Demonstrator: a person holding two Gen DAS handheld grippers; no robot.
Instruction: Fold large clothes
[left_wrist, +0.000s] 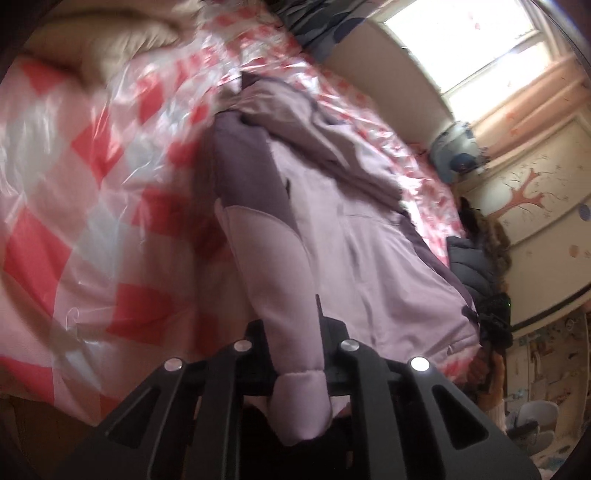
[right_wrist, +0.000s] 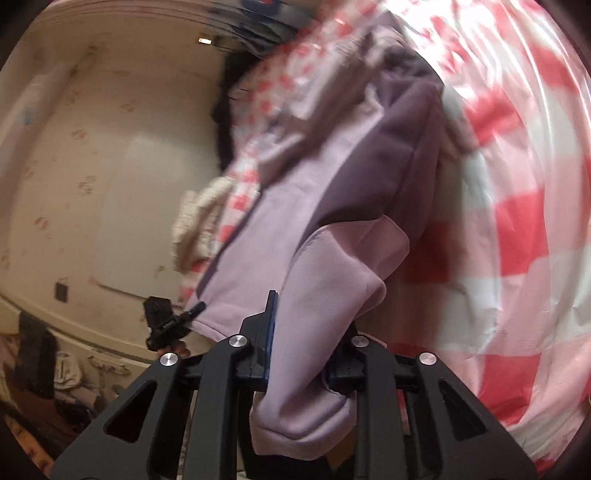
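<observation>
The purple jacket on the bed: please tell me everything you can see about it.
The jacket is pale lilac with darker purple panels at the shoulders and sides, in a soft, slightly padded fabric. It lies stretched over the bed cover, a glossy red, pink and white check. Its sleeves are pulled up towards the cameras: the left gripper is shut on one cuff and the right gripper on the other. Motion blur hides finer details.

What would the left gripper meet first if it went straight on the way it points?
Likely the lilac jacket itself: the left gripper is shut on its sleeve, and the jacket's body lies directly ahead on the checked bedcover. Depth is unclear.
</observation>
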